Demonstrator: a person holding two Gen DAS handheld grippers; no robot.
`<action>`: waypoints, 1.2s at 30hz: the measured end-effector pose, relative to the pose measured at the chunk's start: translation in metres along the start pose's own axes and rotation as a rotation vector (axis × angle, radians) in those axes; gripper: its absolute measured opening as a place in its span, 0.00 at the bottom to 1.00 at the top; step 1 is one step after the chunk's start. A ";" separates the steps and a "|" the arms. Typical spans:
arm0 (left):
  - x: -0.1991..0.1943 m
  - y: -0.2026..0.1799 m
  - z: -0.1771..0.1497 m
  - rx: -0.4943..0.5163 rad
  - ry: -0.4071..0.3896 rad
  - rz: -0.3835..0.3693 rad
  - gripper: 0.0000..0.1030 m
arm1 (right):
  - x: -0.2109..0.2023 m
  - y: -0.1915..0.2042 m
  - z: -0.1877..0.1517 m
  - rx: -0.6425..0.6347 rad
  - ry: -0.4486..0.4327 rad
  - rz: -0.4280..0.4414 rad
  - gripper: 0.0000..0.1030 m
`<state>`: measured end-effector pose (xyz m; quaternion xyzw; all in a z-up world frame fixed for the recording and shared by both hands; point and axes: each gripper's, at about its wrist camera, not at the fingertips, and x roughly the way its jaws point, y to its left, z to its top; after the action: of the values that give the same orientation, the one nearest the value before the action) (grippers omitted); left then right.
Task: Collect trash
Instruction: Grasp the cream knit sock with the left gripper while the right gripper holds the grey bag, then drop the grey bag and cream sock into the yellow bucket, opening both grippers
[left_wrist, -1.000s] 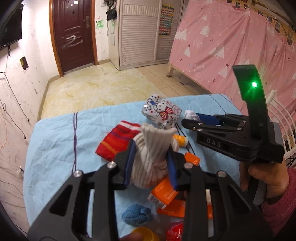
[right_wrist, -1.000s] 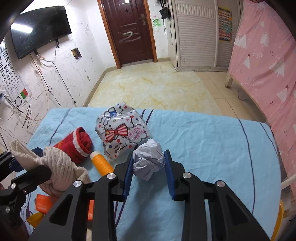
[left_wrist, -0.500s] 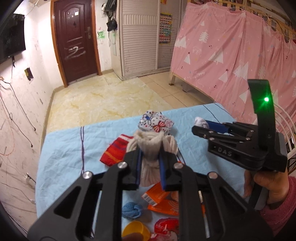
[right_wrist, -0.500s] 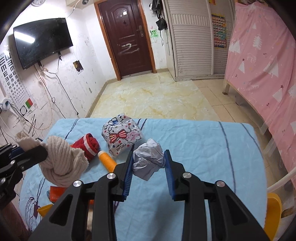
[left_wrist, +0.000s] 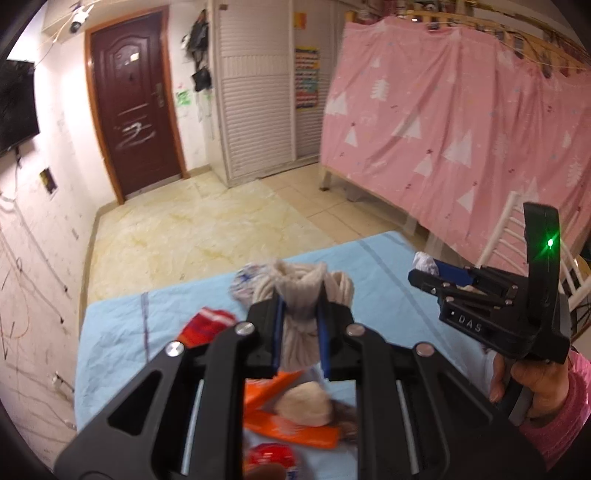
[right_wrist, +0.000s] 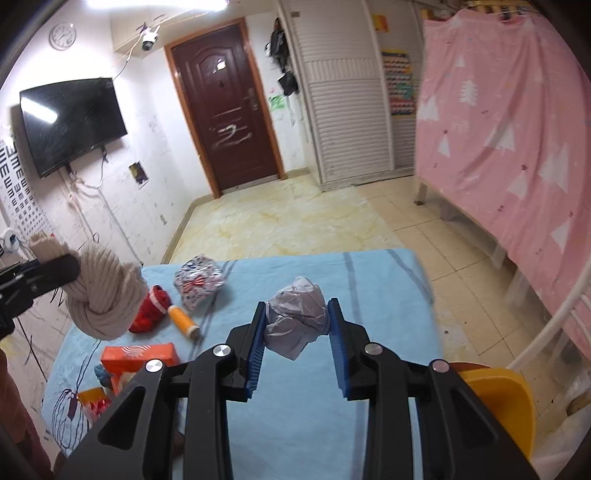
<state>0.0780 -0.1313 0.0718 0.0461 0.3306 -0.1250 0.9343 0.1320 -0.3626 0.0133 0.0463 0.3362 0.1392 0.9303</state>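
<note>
Left gripper (left_wrist: 300, 334) jaws clamped tight on the knotted sock (left_wrist: 301, 317), centre of the left view; the knot hangs clear above the counter (right_wrist: 376, 280). Right gripper (right_wrist: 297, 332) jaws narrow, pinching the paper wad (right_wrist: 297, 319), mid-frame in the right view, also lifted.

Risks:
- Sock is gripped near its cuff with the heavy knot dangling, so a swing could pull it out.
- Wad is held only by its sides; it's crushable, so it may slip if it compresses further.
- Dangling knot could clip the orange box (right_wrist: 138, 352) or thread spool (right_wrist: 183, 321) at lower left.
- No bin visible; the yellow thing (right_wrist: 498, 398) at lower right might be one, can't tell.
</note>
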 end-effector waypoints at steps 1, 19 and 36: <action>-0.001 -0.011 0.003 0.014 -0.006 -0.012 0.14 | -0.007 -0.007 -0.003 0.007 -0.009 -0.009 0.25; 0.019 -0.171 0.022 0.180 0.021 -0.191 0.14 | -0.087 -0.137 -0.062 0.163 -0.087 -0.147 0.25; 0.079 -0.281 0.024 0.218 0.120 -0.268 0.57 | -0.089 -0.203 -0.121 0.273 -0.032 -0.157 0.29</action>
<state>0.0773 -0.4227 0.0399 0.1099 0.3735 -0.2803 0.8774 0.0355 -0.5840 -0.0622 0.1480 0.3395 0.0186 0.9287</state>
